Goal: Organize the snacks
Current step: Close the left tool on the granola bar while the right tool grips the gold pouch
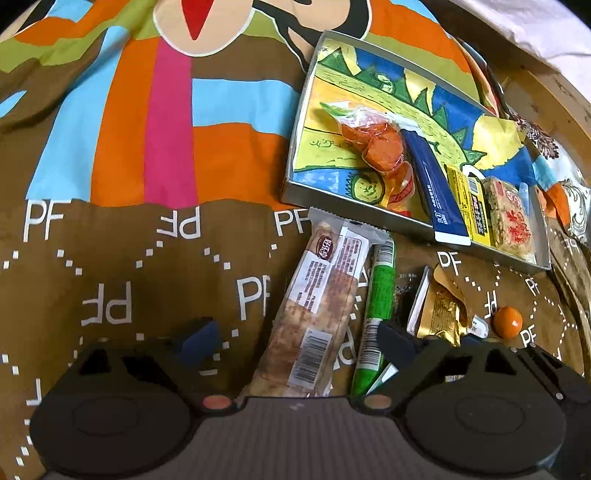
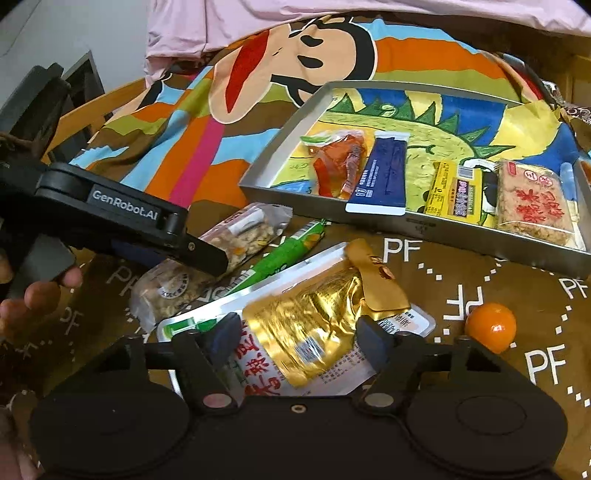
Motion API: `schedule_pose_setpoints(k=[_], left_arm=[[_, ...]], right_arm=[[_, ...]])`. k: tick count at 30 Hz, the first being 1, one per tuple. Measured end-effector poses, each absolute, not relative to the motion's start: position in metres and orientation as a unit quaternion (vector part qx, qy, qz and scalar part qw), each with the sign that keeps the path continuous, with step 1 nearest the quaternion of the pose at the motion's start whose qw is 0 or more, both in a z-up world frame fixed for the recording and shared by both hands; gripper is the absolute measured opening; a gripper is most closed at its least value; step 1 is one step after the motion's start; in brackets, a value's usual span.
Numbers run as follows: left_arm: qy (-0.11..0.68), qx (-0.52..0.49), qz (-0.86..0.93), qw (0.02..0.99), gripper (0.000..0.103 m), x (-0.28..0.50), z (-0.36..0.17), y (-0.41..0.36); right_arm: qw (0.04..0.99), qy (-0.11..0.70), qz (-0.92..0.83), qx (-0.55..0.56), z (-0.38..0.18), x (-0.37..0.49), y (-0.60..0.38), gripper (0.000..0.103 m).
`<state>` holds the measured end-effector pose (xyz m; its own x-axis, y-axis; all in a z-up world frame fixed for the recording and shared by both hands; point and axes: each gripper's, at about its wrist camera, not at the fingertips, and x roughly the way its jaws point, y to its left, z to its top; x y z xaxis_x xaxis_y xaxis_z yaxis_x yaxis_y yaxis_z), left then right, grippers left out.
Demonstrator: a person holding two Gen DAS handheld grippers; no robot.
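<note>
A metal tray (image 1: 295,155) (image 2: 280,155) with a dinosaur drawing holds an orange snack pack (image 1: 380,147) (image 2: 340,166), a blue packet (image 1: 436,188) (image 2: 384,177), a yellow bar (image 1: 469,199) (image 2: 454,195) and a rice cake (image 1: 511,218) (image 2: 532,206). My left gripper (image 1: 299,339) (image 2: 199,251) is open over a clear-wrapped grain bar (image 1: 317,302) (image 2: 240,236) beside a green stick pack (image 1: 376,302) (image 2: 295,243). My right gripper (image 2: 299,336) is open around a gold pouch (image 2: 314,325) (image 1: 443,310) lying on a white flat pack (image 2: 258,362).
A small orange fruit (image 1: 508,323) (image 2: 490,326) lies on the patterned cloth (image 1: 147,147) (image 2: 177,147) right of the pouch. Pink fabric (image 2: 258,22) lies behind the tray. A wooden edge (image 1: 546,96) runs at the far right.
</note>
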<state>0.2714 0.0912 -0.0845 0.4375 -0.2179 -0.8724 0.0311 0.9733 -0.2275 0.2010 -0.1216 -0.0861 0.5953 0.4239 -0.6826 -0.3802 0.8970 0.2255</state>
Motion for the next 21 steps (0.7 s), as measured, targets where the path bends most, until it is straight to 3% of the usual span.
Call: schedule_pose_setpoints(k=[5,11,15,21], left_arm=[[0.526,-0.102,-0.089,0.84,0.06,0.269,-0.083,0.093],[0.53,-0.077,-0.093,0.839,0.042,0.263,-0.079,0.085],[0.539,-0.075,-0.1,0.833,0.04,0.259,-0.077,0.08],[0.548,-0.094,-0.093,0.826,0.041,0.264,-0.082,0.084]], right_arm=[[0.89,0.391,0.234,0.028,-0.084,0.197,-0.123,0.059],[0.887,0.399,0.231,0.029,-0.082,0.193,-0.125,0.061],[0.886,0.405,0.219,0.055,-0.08,0.193,-0.129,0.083],[0.891,0.406,0.185,0.087,-0.081,0.204,-0.136,0.086]])
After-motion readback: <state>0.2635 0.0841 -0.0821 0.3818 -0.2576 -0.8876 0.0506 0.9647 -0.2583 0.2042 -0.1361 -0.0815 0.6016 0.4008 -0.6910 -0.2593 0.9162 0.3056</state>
